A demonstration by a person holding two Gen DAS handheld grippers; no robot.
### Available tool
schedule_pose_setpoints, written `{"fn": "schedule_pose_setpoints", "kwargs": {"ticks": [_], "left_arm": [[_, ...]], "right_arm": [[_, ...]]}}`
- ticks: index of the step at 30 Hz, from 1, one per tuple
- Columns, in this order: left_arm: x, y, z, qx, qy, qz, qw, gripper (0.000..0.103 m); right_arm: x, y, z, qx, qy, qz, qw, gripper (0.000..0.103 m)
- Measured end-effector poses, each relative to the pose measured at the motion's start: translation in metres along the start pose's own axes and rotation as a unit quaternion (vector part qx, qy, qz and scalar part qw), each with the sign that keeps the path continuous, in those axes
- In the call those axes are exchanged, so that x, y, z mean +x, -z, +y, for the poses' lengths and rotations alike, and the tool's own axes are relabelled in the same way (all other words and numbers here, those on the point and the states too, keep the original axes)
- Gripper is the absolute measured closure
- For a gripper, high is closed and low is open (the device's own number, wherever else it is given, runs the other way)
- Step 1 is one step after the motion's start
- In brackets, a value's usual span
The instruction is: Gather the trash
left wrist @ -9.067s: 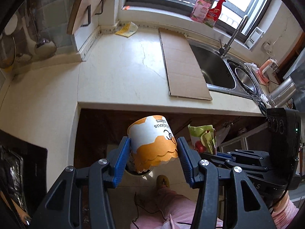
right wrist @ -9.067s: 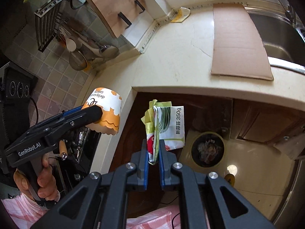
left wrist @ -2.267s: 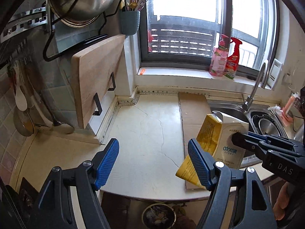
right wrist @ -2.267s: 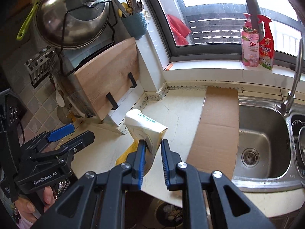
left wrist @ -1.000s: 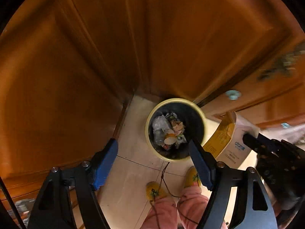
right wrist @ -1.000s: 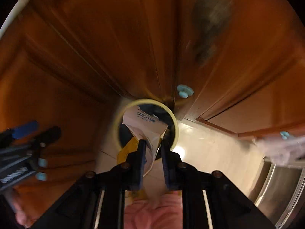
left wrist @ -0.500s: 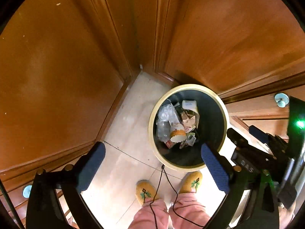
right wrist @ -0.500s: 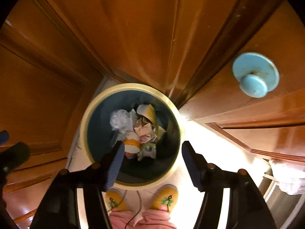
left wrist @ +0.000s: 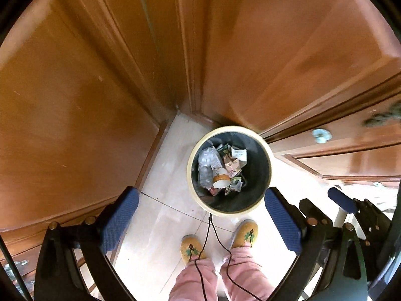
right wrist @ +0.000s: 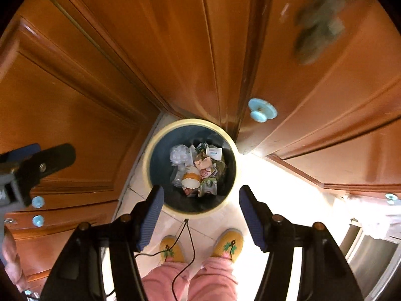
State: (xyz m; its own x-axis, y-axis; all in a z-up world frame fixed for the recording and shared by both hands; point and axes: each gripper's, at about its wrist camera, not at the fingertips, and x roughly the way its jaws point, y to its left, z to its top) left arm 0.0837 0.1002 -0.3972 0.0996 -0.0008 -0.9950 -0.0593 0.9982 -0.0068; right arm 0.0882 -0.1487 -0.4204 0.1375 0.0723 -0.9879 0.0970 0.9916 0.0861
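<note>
- The left gripper (left wrist: 201, 222) points straight down with its 2 blue pads spread wide and nothing between them; only floor tile and the near rim of the bin show in the gap.
- The right gripper (right wrist: 200, 219) also points down, its jaws parted to a medium width and empty, framing the near edge of the same bin.
- The trash bin (right wrist: 147, 175), round with a cream rim and dark inside, stands on the floor in the corner where the wooden cabinet doors (right wrist: 100, 62) meet. The collected trash (right wrist: 195, 173) lies at its bottom: crumpled clear plastic, an orange-and-white paper cup, a white carton and small wrappers.
- Step in hand, as I judge it: the drop into the bin is done, since both claws are empty and directly above the opening.
- The next move likely calls for lifting both grippers away and turning toward wherever more trash remains; no loose trash shows on the floor here.
- Edges: the bin's far rim sits close against the cabinet doors, and a pale blue knob (right wrist: 262, 111) juts out just right of it.
- Open room: pale floor tile lies near and to the right. The person's 2 yellow slippers (right wrist: 226, 244) stand just near the bin, and thin black cables (right wrist: 186, 235) hang above them, so rising straight up looks clearest.
</note>
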Motion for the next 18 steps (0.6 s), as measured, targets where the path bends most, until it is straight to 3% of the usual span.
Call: {"fn": "schedule_pose_setpoints", "kwargs": {"ticks": [6, 18], "left_arm": [[-0.069, -0.004, -0.01, 0.025, -0.002, -0.018, 0.9995, 0.003], [-0.206, 0.003, -0.029, 0.069, 0.003, -0.077, 0.9946, 0.003]], "right_arm": [[-0.072, 0.003, -0.002, 0.04, -0.016, -0.011, 0.999, 0.041], [-0.222, 0.015, 0.012, 0.052, -0.026, -0.083, 0.995, 0.041]]}}
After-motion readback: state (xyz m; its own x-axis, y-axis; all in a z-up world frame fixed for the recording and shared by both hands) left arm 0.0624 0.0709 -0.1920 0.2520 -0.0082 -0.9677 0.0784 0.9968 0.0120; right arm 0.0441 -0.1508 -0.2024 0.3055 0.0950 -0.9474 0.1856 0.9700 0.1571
